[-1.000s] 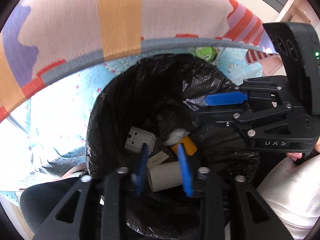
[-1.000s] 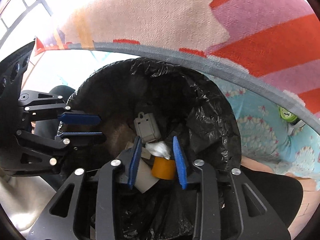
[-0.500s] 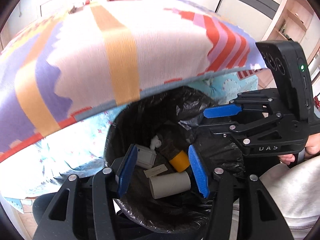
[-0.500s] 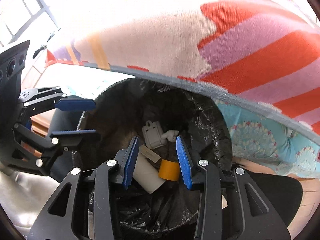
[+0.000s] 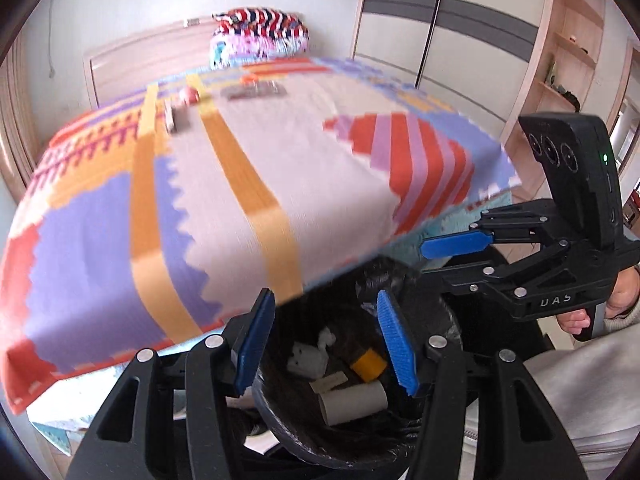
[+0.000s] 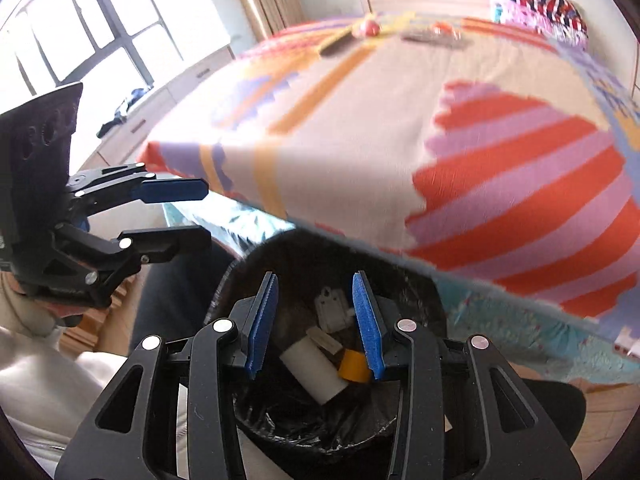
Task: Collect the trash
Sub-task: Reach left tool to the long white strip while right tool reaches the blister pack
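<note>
Black liner wraps the bin (image 5: 448,312), which is seen at 6 o'clock in both wrist views, just beside the bed (image 5: 248,184); inside it lie a cardboard tube (image 5: 354,402), a yellow tape roll (image 6: 354,365), a white plug (image 6: 334,312) and a paper tag (image 5: 330,381); the left gripper (image 5: 326,340) is held above the bin, blue pads spread, nothing between them; the right gripper (image 6: 316,320) is likewise spread and empty; on the bed at 12 o'clock small blurred items, perhaps more trash, are seen near a folded blanket (image 5: 260,38).
</note>
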The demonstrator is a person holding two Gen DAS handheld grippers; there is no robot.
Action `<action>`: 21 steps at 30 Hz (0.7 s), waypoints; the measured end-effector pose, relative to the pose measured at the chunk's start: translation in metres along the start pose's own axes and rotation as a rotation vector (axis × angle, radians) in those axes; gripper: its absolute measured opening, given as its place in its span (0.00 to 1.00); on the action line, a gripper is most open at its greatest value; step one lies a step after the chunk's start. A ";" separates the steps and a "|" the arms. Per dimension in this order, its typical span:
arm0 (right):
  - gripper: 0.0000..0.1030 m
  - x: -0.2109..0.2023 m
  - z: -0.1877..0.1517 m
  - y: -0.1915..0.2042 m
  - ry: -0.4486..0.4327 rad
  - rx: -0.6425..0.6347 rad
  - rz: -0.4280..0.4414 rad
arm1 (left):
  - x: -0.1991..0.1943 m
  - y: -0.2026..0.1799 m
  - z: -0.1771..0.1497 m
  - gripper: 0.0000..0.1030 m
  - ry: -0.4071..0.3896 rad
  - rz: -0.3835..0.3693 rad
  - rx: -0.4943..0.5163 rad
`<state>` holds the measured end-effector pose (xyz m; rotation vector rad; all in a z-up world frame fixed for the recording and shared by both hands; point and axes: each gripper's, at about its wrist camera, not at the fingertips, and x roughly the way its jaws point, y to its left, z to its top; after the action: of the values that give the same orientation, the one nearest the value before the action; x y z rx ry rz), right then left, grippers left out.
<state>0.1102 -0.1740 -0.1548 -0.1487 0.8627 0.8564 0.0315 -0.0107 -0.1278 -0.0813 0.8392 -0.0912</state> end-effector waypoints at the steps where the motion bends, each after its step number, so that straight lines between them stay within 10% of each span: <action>1: 0.39 -0.005 0.003 0.001 -0.010 -0.006 -0.001 | -0.003 0.001 0.003 0.50 -0.011 0.001 0.002; 21: 0.49 -0.038 0.082 -0.014 -0.133 -0.154 -0.091 | -0.018 0.051 0.068 0.50 -0.110 0.129 0.031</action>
<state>0.1569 -0.1695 -0.0761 -0.2604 0.6613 0.8376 0.0728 0.0443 -0.0741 -0.0035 0.7313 0.0213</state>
